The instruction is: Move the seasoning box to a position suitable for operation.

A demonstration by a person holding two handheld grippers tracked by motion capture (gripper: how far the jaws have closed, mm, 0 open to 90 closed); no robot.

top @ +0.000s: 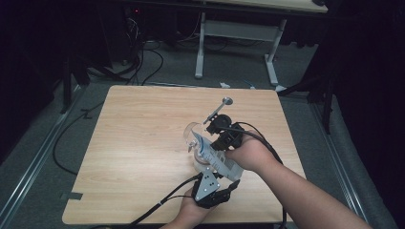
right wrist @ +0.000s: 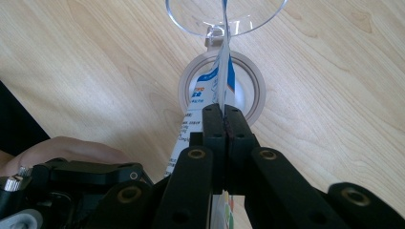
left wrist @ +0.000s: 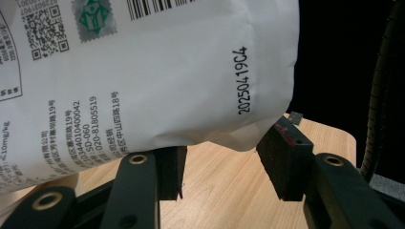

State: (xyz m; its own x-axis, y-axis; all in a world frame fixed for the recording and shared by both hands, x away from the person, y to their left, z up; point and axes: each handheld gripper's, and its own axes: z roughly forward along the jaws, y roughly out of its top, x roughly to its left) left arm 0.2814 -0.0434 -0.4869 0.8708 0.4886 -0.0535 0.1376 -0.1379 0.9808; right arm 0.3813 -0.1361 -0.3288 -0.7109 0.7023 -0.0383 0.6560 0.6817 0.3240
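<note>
Clearly the right tool (right wrist: 223, 114) pinches the pouch (left wrist: 143, 76), tilted lengthwise toward the glass (right wrist: 227, 19); left tool (left wrist: 220, 157) gapes.

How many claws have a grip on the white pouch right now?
1. The right claw is pinched shut on the white pouch above the clear glass. The left claw sits under the pouch's bottom edge, jaws apart, not pressing.

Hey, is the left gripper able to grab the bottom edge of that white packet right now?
Probably yes. The left gripper is open, and the packet's lower edge hangs just above and between its fingers, apart from them. The right gripper pinches the packet elsewhere, out of the way.
</note>
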